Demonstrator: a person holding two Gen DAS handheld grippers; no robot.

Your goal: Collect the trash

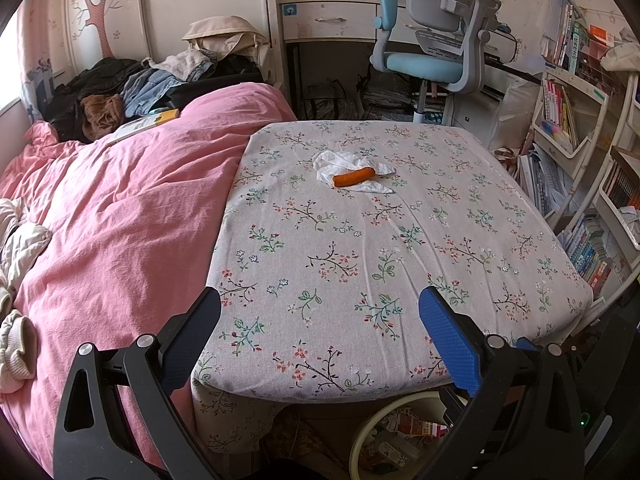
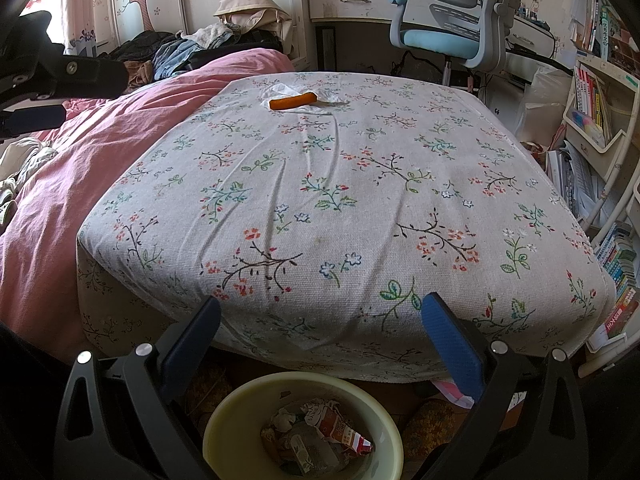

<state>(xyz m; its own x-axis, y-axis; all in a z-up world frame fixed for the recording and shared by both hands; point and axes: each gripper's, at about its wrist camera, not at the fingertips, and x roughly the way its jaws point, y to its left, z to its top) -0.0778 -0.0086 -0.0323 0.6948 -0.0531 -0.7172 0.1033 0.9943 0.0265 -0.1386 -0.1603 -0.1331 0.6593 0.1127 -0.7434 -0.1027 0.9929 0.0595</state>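
Note:
An orange carrot piece [image 1: 353,177] lies on a crumpled white tissue [image 1: 340,161] on the far part of the floral-covered table [image 1: 360,264]. Both also show in the right wrist view: carrot [image 2: 292,101], tissue [image 2: 280,90]. A pale yellow trash bin [image 2: 240,408] with wrappers inside stands on the floor below the table's near edge; its rim shows in the left wrist view [image 1: 362,428]. My left gripper [image 1: 320,312] is open and empty over the table's near edge. My right gripper [image 2: 320,320] is open and empty above the bin.
A bed with a pink duvet [image 1: 120,208] adjoins the table on the left, with clothes [image 1: 120,88] piled at its far end. A blue and grey desk chair [image 1: 440,40] stands beyond the table. Bookshelves [image 1: 580,152] line the right side.

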